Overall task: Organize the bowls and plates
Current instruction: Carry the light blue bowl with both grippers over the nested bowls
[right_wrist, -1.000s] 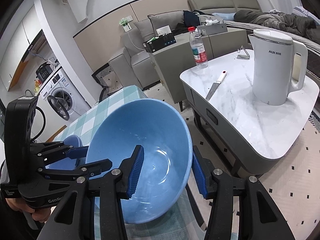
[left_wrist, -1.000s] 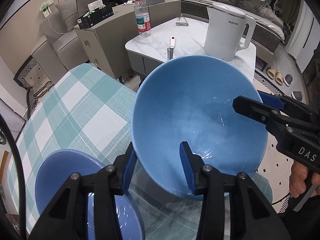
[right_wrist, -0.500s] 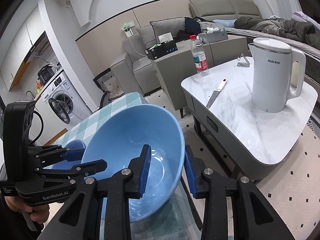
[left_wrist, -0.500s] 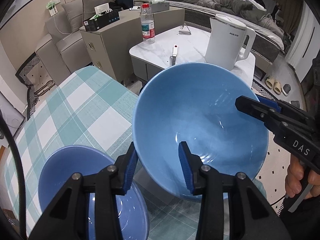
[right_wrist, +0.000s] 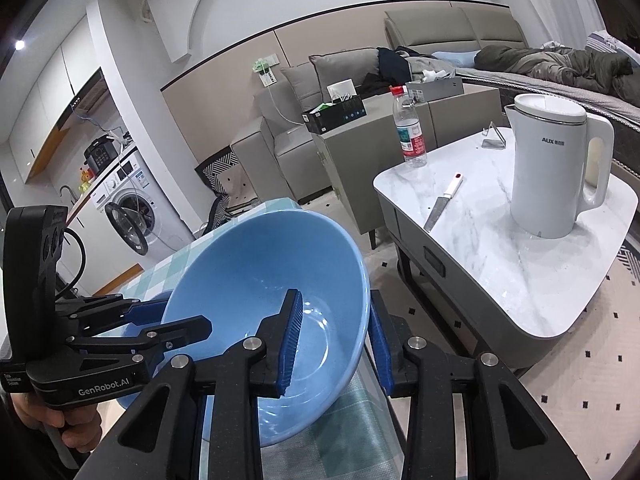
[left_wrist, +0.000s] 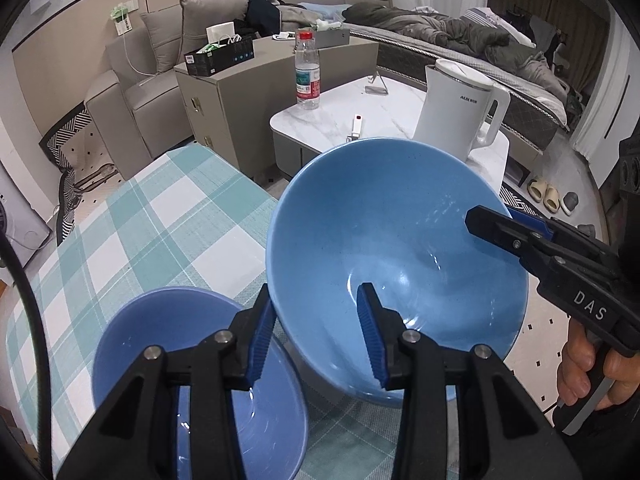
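A large light-blue bowl (left_wrist: 396,248) is held tilted above the checked table (left_wrist: 160,216). My left gripper (left_wrist: 316,328) is shut on its near rim, one finger inside and one outside. My right gripper (right_wrist: 336,340) is shut on the opposite rim of the same bowl (right_wrist: 256,296); it shows in the left wrist view (left_wrist: 508,224) at the right. A darker blue bowl (left_wrist: 168,332) sits on the table at lower left, partly under my left gripper's fingers.
A marble coffee table (right_wrist: 500,240) stands beyond the table's edge, carrying a white kettle (right_wrist: 556,168), a knife (right_wrist: 442,204) and a water bottle (right_wrist: 408,128). A grey cabinet (left_wrist: 256,92) and sofa stand behind. A washing machine (right_wrist: 132,204) is at far left.
Both grippers have lifted and tilted the light-blue bowl, carrying it a little nearer the darker bowl. My right gripper has closed tighter on the rim.
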{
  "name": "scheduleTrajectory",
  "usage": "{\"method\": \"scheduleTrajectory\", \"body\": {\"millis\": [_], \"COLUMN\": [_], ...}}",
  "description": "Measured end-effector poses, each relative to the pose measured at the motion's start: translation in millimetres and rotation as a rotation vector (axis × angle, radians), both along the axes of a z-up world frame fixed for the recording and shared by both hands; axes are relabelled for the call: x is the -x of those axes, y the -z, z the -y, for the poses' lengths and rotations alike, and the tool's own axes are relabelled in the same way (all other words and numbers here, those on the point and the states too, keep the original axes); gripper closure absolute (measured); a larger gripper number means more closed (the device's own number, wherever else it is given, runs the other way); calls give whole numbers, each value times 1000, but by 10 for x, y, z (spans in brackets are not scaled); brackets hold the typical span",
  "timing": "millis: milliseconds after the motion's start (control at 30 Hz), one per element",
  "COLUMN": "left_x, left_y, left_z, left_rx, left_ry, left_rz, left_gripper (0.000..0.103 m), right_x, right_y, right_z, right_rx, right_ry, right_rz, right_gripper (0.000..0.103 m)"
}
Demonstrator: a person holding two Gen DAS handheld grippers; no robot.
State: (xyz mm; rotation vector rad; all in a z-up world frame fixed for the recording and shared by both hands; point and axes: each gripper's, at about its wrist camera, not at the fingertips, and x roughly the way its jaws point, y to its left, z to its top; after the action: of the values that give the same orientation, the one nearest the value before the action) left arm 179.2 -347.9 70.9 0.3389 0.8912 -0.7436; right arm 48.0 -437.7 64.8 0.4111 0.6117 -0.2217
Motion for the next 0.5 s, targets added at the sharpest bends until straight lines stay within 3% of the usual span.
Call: {"method": "scheduleTrajectory", "body": {"millis": [500], "left_x": [68], "left_y": [-304], "left_z": [-404], "left_rx": [87], "left_ry": [-68], "left_rz": [56], "left_gripper": [63], "right_x": [46], "right_y": [-271], "right_z": [-336], "right_rx": [12], "right_ry": [-23], "right_rz": [83], "right_gripper": [69]}}
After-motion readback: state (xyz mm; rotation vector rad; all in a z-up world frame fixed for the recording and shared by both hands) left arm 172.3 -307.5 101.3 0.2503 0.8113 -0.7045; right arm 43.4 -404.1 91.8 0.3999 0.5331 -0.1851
